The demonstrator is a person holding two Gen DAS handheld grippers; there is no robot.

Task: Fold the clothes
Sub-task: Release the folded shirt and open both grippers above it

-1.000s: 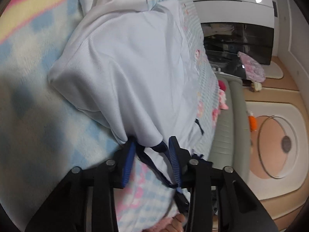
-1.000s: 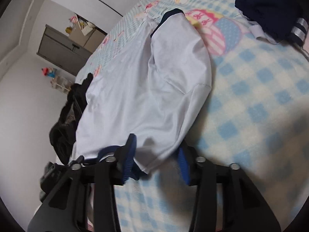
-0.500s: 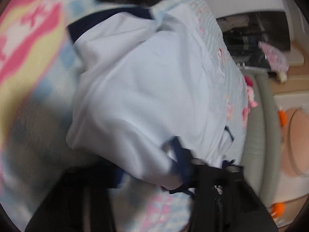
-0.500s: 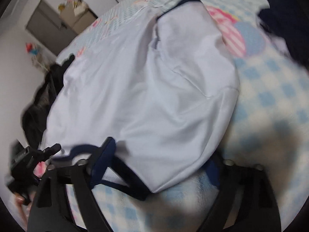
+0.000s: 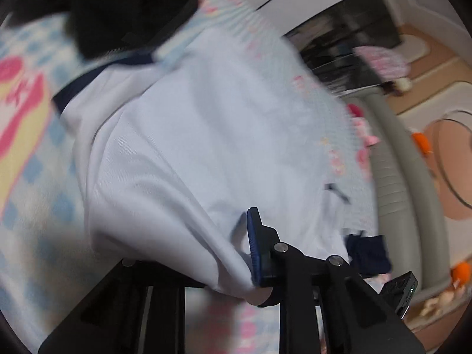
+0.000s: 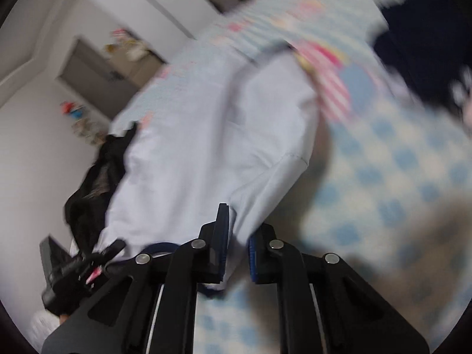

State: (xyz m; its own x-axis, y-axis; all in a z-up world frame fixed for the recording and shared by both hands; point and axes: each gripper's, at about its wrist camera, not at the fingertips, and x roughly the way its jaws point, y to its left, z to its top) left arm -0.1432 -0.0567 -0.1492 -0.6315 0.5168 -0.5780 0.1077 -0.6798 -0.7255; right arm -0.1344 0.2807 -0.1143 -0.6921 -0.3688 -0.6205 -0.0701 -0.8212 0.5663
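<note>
White shirt (image 5: 206, 147) is clamped at its near edge by right gripper (image 6: 237, 246); left gripper (image 5: 236, 262) is draped by it, closure indeterminable.

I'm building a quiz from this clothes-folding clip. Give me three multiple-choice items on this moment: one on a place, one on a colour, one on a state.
1. Where does the white shirt lie?
A. On a checked blanket
B. On a wooden floor
C. In a basket

2. What colour is the trim at the shirt's collar?
A. Red
B. Navy
C. Yellow

3. What is the right gripper doing?
A. Hanging open, away from any cloth
B. Pinching the shirt's edge
C. Holding a hanger

Answers:
1. A, since the blue-and-white checked blanket spreads under and beside the shirt.
2. B, since a dark navy band edges the collar in the left wrist view.
3. B, since white fabric runs down between its blue pads in the right wrist view.
</note>
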